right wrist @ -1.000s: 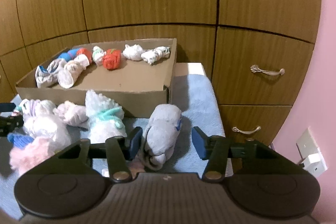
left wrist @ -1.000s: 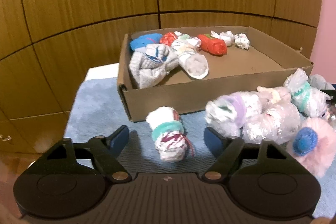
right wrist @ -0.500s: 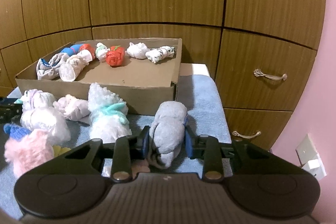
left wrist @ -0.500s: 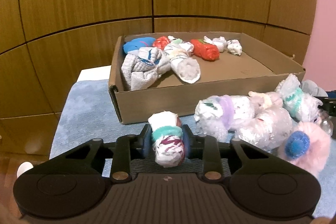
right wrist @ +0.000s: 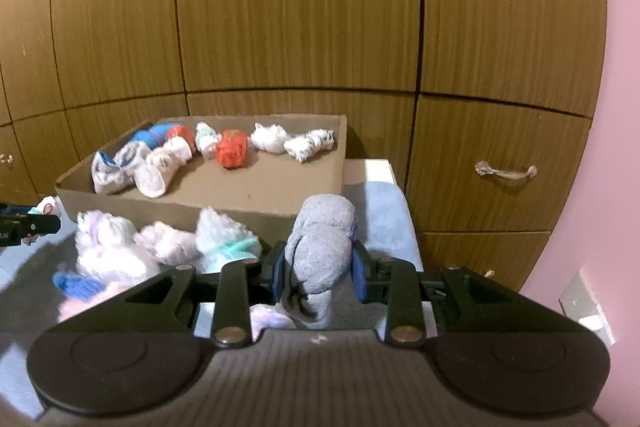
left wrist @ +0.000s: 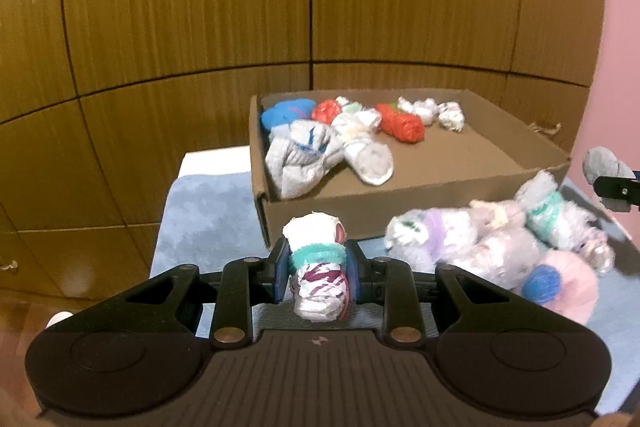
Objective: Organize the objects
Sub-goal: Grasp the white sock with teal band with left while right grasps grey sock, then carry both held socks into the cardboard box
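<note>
Left gripper (left wrist: 318, 277): my fingers are pressed in on the white sock roll (left wrist: 318, 267), teal band at the pinch, ends sticking out ahead and behind.
Right gripper (right wrist: 318, 273): closed around the grey sock bundle (right wrist: 320, 251); its top rises above my fingertips, tail hangs back toward me.
Just ahead, right of my left gripper: loose pile of pale fuzzy socks (left wrist: 492, 247) on the blue towel (left wrist: 200, 219); pink one with blue pompom (left wrist: 542, 285) nearest.
Beyond both grippers: cardboard box (left wrist: 344, 211), open top, front wall facing me.
Inside box, far-left end: grey sock (left wrist: 298, 159), blue roll (left wrist: 286, 113), red roll (left wrist: 402, 125), small white rolls (left wrist: 436, 111).
Farthest: wooden cabinet doors (right wrist: 304, 11); metal handle (right wrist: 506, 171) to my right.
</note>
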`<state>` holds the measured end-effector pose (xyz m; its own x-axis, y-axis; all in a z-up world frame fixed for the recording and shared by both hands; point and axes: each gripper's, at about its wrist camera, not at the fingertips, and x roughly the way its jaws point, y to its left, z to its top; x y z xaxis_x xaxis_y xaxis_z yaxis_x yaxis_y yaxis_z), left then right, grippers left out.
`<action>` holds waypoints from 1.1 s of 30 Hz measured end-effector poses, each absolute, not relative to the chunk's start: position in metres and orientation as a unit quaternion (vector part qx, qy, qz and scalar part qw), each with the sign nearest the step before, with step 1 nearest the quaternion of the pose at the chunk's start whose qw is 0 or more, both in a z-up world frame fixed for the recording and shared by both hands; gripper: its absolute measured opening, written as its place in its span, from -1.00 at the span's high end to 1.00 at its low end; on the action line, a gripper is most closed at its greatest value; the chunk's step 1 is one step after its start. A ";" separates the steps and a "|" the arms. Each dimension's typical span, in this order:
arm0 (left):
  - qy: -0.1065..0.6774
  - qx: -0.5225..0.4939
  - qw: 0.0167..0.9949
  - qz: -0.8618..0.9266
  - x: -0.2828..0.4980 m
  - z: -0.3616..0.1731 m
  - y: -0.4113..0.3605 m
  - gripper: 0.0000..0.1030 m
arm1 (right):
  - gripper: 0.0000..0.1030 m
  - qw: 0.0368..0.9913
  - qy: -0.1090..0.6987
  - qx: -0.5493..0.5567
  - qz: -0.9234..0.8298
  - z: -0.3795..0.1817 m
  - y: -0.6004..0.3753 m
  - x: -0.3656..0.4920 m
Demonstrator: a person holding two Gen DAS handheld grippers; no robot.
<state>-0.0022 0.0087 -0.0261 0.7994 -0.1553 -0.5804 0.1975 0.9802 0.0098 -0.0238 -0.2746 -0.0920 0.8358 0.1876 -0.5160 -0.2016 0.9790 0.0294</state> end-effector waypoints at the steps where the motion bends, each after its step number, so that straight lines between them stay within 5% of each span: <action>1: 0.300 0.036 0.948 -0.097 -0.004 -0.022 0.007 0.33 | 0.43 0.959 0.265 -0.011 0.103 -0.090 -0.272 -0.026; 16: 0.293 0.076 0.943 -0.141 -0.023 0.006 -0.045 0.33 | 0.43 0.961 0.214 0.003 0.177 -0.071 -0.214 -0.067; 33: 0.288 0.104 0.937 -0.170 0.032 0.015 -0.084 0.33 | 0.43 0.953 0.224 0.002 0.204 -0.071 -0.230 -0.020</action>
<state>0.0323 -0.0835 0.0151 0.7767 -0.2580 -0.5745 0.3780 0.9206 0.0976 -0.0198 -0.2298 -0.0709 0.8165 0.3886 -0.4269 -0.3872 0.9172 0.0945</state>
